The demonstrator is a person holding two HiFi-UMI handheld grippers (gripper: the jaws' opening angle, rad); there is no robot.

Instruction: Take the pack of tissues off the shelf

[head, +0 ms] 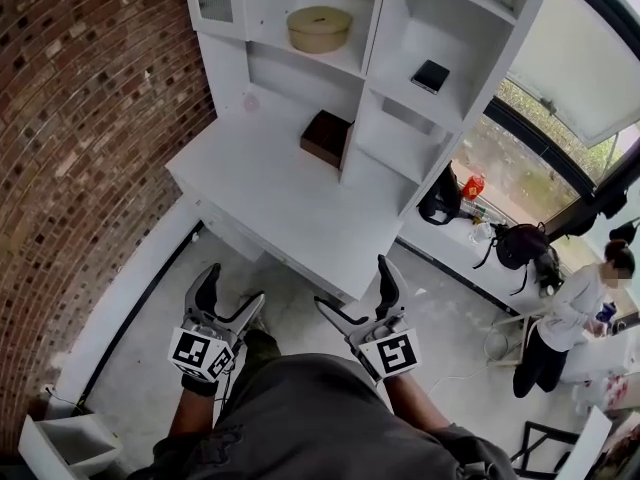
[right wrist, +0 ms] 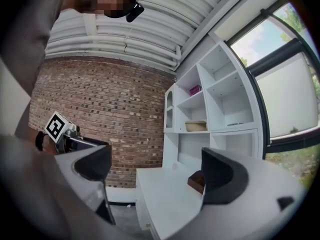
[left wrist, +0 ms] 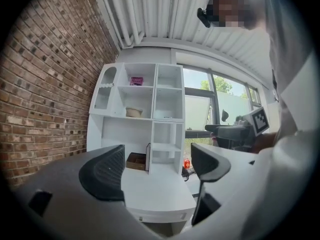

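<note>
The pack of tissues is a small pink packet on an upper shelf of the white shelf unit; it also shows in the right gripper view. The head view does not reach that shelf. Both grippers are held low in front of the unit's white desk top, well short of the shelves. My left gripper is open with nothing between its jaws. My right gripper is open too and empty. Each gripper shows at the edge of the other's view.
A tan round box, a dark flat item and a brown box sit in lower compartments. The brick wall runs along the left. At the right are a black backpack and a person. A white crate stands at the lower left.
</note>
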